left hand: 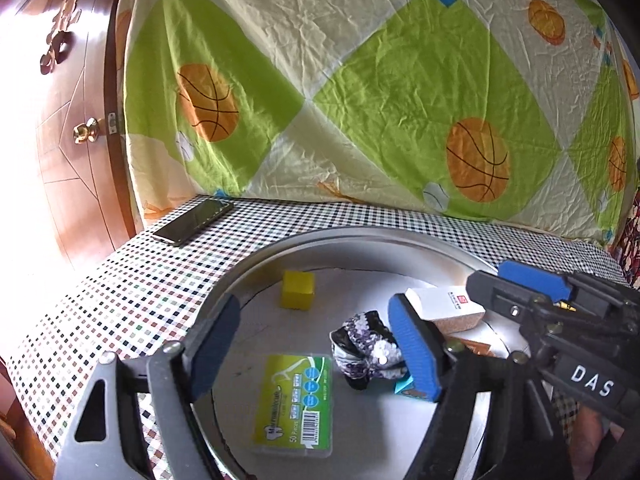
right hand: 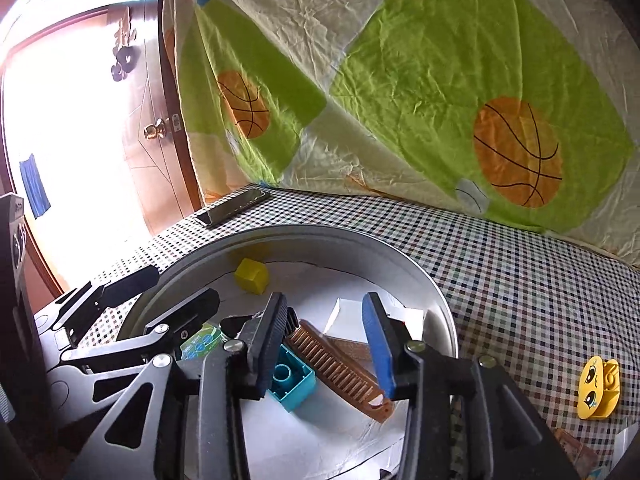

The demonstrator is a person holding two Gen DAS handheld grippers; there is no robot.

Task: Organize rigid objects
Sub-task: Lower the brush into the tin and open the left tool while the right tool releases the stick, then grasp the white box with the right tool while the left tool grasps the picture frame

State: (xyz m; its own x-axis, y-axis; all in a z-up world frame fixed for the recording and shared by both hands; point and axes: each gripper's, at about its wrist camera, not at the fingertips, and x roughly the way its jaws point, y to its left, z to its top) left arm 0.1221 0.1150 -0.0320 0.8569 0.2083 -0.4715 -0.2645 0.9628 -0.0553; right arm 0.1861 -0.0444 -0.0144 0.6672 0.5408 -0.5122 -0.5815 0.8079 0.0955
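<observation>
**Both grippers over the tray**

On the checked tablecloth (left hand: 132, 280) sits a round metal tray (right hand: 436, 300). The left gripper (left hand: 316, 340) hangs over it, jaws spread wide, nothing between them; below lie a green floss-pick box (left hand: 296, 404) and a dark sequined thing (left hand: 368, 344). A yellow block (left hand: 298, 290) rests near the tray's rim at eleven o'clock. The right gripper (right hand: 326, 344) is partly open above a brown comb (right hand: 340, 368) and a teal brick (right hand: 290, 382), gripping neither. Outside the tray, at four o'clock, lies a yellow face toy (right hand: 598, 388); a phone (right hand: 234, 208) lies at eleven.
</observation>
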